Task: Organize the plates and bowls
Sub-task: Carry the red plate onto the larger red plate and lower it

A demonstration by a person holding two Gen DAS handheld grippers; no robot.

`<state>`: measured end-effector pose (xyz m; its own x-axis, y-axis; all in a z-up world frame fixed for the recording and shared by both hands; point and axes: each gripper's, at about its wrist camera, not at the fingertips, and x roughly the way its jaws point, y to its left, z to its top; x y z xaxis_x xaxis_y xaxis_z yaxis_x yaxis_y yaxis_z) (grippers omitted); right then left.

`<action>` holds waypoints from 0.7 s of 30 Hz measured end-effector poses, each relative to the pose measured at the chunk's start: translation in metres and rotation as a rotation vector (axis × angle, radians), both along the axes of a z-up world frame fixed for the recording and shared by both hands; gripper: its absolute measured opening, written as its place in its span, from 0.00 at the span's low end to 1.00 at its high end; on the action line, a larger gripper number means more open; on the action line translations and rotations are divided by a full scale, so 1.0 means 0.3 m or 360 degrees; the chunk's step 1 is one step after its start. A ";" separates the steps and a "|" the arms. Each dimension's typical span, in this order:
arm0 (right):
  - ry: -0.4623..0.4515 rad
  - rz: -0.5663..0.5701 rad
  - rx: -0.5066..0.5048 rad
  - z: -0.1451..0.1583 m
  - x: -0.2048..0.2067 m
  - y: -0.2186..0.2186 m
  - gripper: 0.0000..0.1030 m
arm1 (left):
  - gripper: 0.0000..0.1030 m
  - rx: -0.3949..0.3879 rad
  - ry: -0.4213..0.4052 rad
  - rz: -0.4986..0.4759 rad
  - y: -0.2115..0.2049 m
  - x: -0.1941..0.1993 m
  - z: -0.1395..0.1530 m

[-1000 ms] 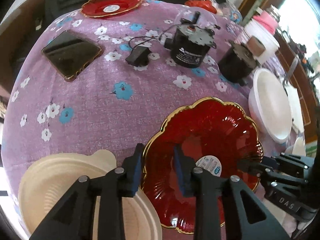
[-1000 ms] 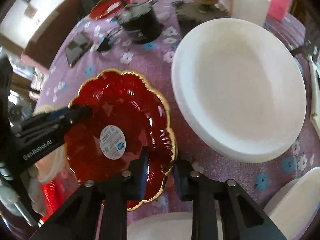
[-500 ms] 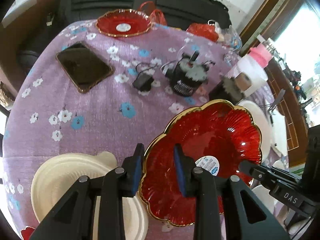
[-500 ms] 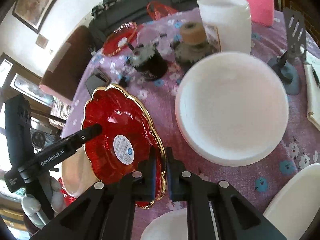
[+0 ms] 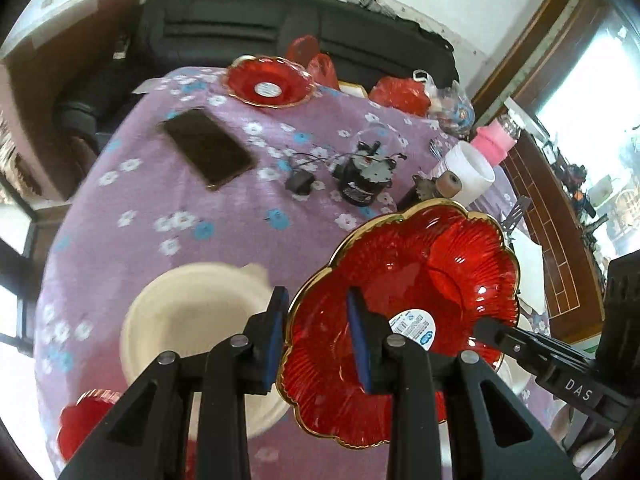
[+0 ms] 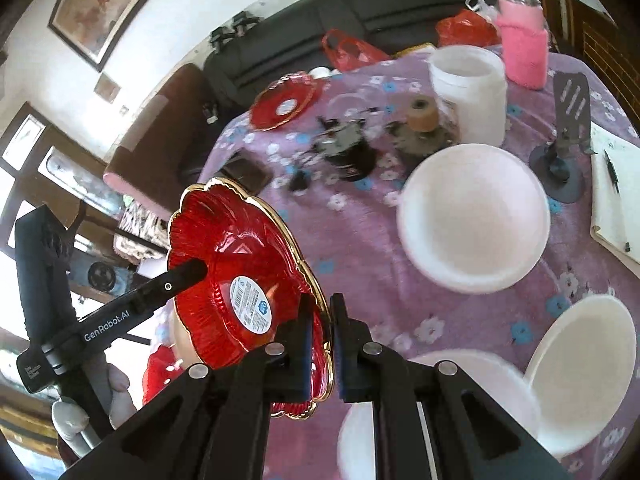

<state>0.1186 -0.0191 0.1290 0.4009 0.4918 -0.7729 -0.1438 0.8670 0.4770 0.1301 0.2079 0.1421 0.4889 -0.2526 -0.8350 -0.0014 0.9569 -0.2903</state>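
Two-gripper lift of the red scalloped plate [image 5: 404, 312] above the purple floral tablecloth [image 5: 224, 224].

The right gripper [image 6: 322, 334] is clamped on the plate's gold rim at the near edge. The left gripper [image 5: 316, 340] straddles the opposite rim with its blue pads [image 5: 276, 334] partly apart; contact on that side cannot be confirmed. The plate hangs tilted, clear of the cloth, near the table's front edge between the cream bowl [image 5: 192, 320] and the white plates [image 6: 472, 216]. Step in hand, as judged: carrying this plate toward its stack. A matching red plate [image 5: 268, 86] sits at the far edge and is the likely destination. The next move calls for a level carry over the small motor [image 5: 360, 184] and a flat, centred release.
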 end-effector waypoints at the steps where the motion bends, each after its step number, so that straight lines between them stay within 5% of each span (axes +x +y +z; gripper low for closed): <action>1: -0.0010 0.0020 -0.0003 0.010 -0.022 0.028 0.10 | 0.27 0.0005 -0.0005 0.0022 0.026 -0.034 0.012; 11: 0.0004 0.0264 0.0074 0.007 -0.242 0.336 0.10 | 0.27 0.0082 -0.0046 0.0260 0.317 -0.384 0.061; 21: 0.0176 0.0455 0.0044 -0.187 -0.337 0.591 0.11 | 0.27 0.0135 0.0105 0.0449 0.536 -0.585 -0.100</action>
